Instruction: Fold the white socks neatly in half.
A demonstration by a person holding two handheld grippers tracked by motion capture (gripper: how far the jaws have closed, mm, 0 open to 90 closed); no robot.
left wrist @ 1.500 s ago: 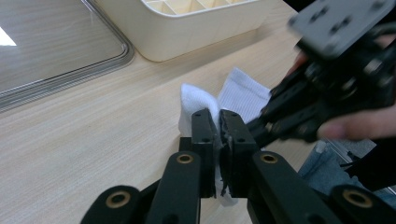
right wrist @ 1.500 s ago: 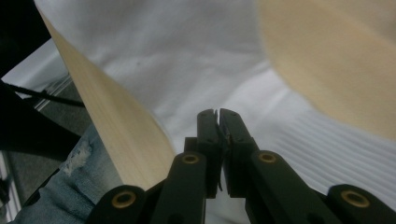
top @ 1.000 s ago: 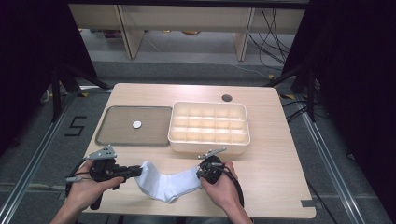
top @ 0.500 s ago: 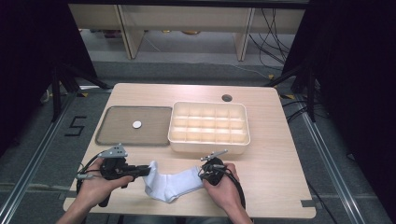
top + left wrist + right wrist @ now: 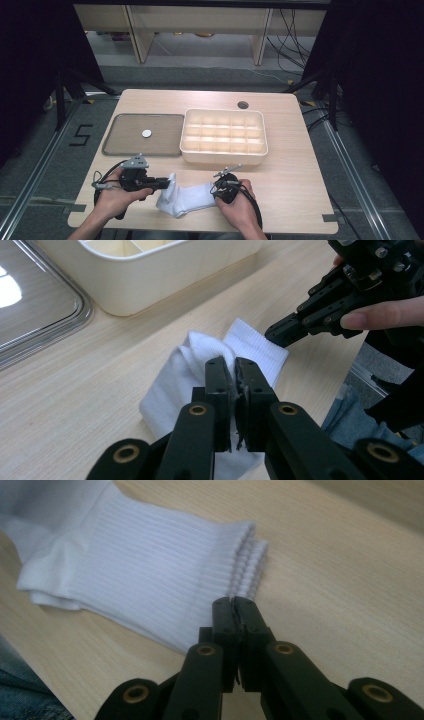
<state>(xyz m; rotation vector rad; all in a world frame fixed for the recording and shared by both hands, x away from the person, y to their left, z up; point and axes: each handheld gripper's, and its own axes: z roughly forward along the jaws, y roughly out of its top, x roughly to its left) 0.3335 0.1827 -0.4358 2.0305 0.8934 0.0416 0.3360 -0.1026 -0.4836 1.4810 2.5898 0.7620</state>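
Left hand-held gripper (image 5: 234, 367) clamps a bunched fold of the white sock (image 5: 187, 199), and in its own view we see the 2 black jaws pinched together with cloth pressed between them. We see the right hand-held gripper (image 5: 234, 601) with its jaws shut at the ribbed cuff (image 5: 235, 555); in the right gripper view the tips sit at the cuff's edge, and we cannot tell whether any fabric is caught between them. From above, the left hand-held gripper is at the sock's raised left end and the right hand-held gripper (image 5: 218, 189) at its right end.

We find the sock lying on the worktop (image 5: 295, 185) near the front edge, between the 2 hands, stretched roughly left to right. Its left end is lifted and crumpled at the left jaws, while the cuff lies flat on the wood, folded so that several ribbed layers stack at the edge.

Behind the sock, we see a cream divided tray (image 5: 223, 137) with 3 rows of small compartments, standing apart from the sock. To its left, just beside it, lies a dark flat tray (image 5: 120, 137) with a small white disc (image 5: 146, 133) on it. Farther back, a round hole (image 5: 243, 105) shows in the worktop near the far edge.
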